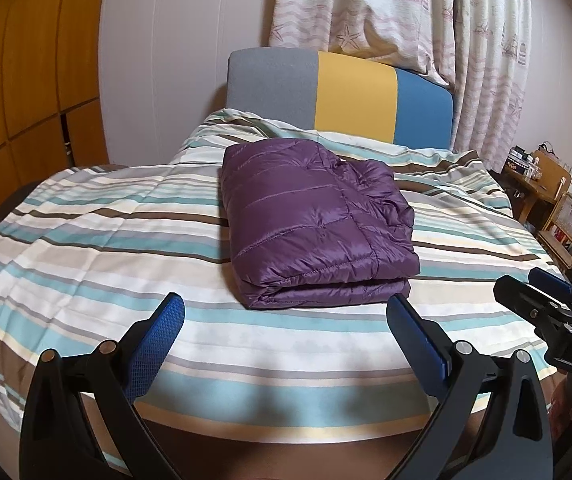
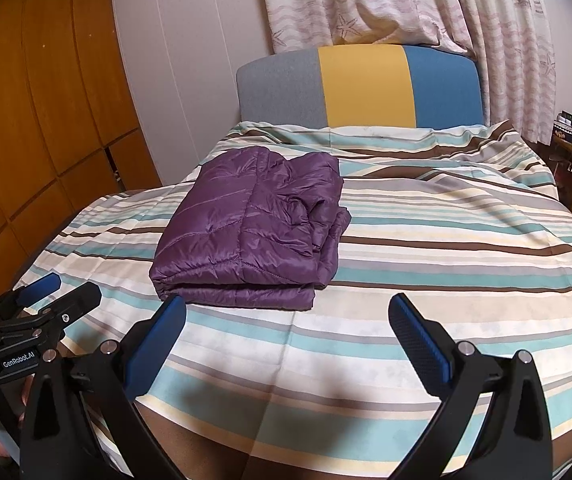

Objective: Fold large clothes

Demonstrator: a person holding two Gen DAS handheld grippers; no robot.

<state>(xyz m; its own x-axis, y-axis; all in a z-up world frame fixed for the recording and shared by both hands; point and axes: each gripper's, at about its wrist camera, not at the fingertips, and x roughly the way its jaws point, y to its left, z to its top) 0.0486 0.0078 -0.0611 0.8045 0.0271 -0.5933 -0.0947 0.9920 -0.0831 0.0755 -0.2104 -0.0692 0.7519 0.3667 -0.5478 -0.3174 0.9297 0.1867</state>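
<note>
**Folded jacket sits mid-bed, both grippers held off it**

The purple quilted jacket (image 1: 314, 224) lies as a compact, squarish stack on the striped bedspread (image 1: 85, 240), roughly in the middle of the bed, its doubled fold edge facing the cameras and looser, rumpled layers on its right side. Judging by that shape, the folding looks essentially done; only the untidy right edge might want squaring

The left gripper (image 1: 286, 320) hangs near the foot of the bed with its jaws spread wide and nothing between them, the blue pads (image 1: 410, 332) short of the jacket's near edge. The right gripper (image 2: 286, 320) is likewise wide open and empty, clear of the fabric. Holding both back like this probably keeps the stack undisturbed

Open bedspread surrounds the jacket on every side, widest to the right, so there is free room to approach. The tricolour headboard (image 2: 362, 84) and curtain (image 2: 386, 0) stand well behind; a wooden wardrobe (image 2: 45, 100) borders the left, cluttered shelves (image 1: 558, 200) the right
</note>
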